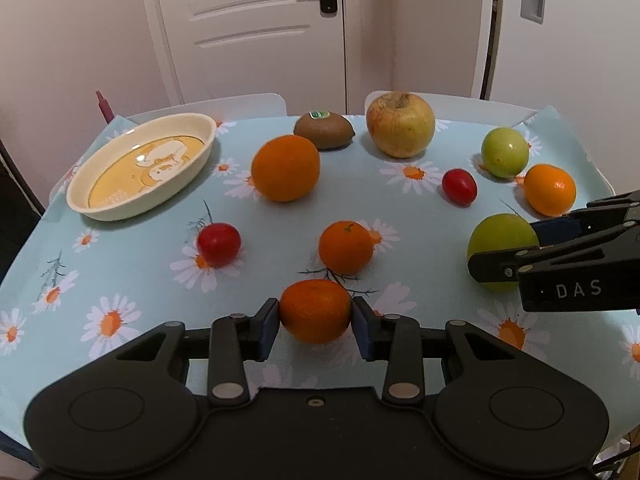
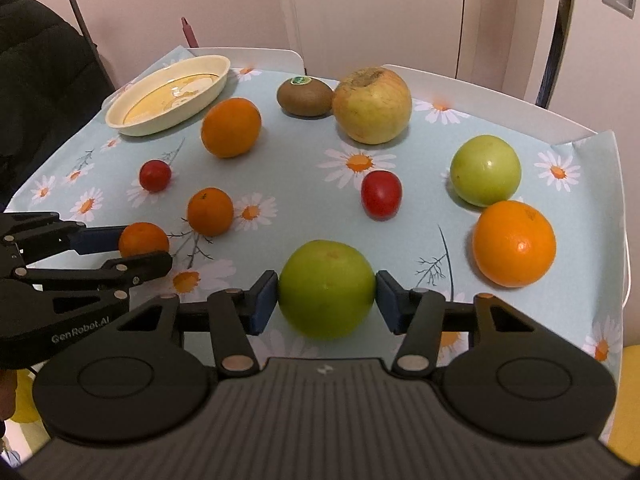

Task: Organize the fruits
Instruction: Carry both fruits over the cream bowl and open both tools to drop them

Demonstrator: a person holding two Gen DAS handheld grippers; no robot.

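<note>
My left gripper (image 1: 316, 318) is shut on a small mandarin (image 1: 315, 310) at the table's front; it also shows in the right wrist view (image 2: 142, 240). My right gripper (image 2: 327, 296) is shut on a green fruit (image 2: 327, 288), seen at the right in the left wrist view (image 1: 502, 246). A cream oval dish (image 1: 141, 166) stands empty at the back left. Loose on the cloth lie a large orange (image 1: 286, 168), a kiwi (image 1: 324, 130), a yellow apple (image 1: 400, 124), another green fruit (image 1: 505, 152), an orange (image 1: 549, 189), a mandarin (image 1: 346, 246) and two red tomatoes (image 1: 218, 243) (image 1: 459, 186).
The table carries a pale blue daisy cloth (image 1: 132, 280). White chair backs (image 1: 248, 102) stand behind its far edge, with a door (image 1: 256, 20) beyond. A dark-clothed person (image 2: 36, 80) is at the left in the right wrist view.
</note>
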